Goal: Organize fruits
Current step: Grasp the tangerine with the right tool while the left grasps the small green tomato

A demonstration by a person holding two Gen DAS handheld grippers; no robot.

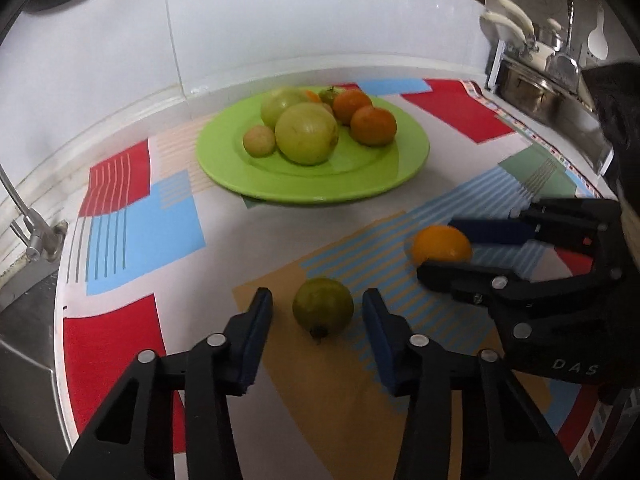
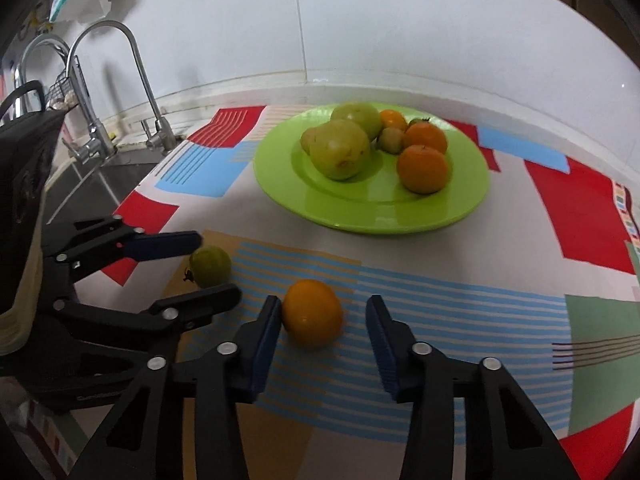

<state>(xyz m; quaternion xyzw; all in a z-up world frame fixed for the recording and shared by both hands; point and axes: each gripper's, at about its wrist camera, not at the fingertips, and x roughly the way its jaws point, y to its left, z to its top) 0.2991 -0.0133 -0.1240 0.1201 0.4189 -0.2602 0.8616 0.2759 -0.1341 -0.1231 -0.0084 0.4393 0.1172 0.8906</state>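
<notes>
A green plate [image 1: 376, 184] [image 2: 460, 208] at the back of the counter holds several green and orange fruits. A small green fruit [image 1: 323, 309] [image 2: 211, 266] lies on the patterned mat between the fingers of my open left gripper [image 1: 318, 306] [image 2: 218, 266], not touching them. An orange fruit [image 1: 442, 244] [image 2: 313, 313] lies on the mat between the fingers of my open right gripper [image 2: 323, 314] [image 1: 434, 246]; the right gripper's left pad [image 2: 269, 340] sits against it, the right pad is apart.
A sink with a curved tap [image 2: 132, 80] lies to the left. A rack with pots and utensils [image 1: 536, 76] stands at the back right. The white tiled wall runs behind the plate. The mat [image 1: 152, 232] covers the counter.
</notes>
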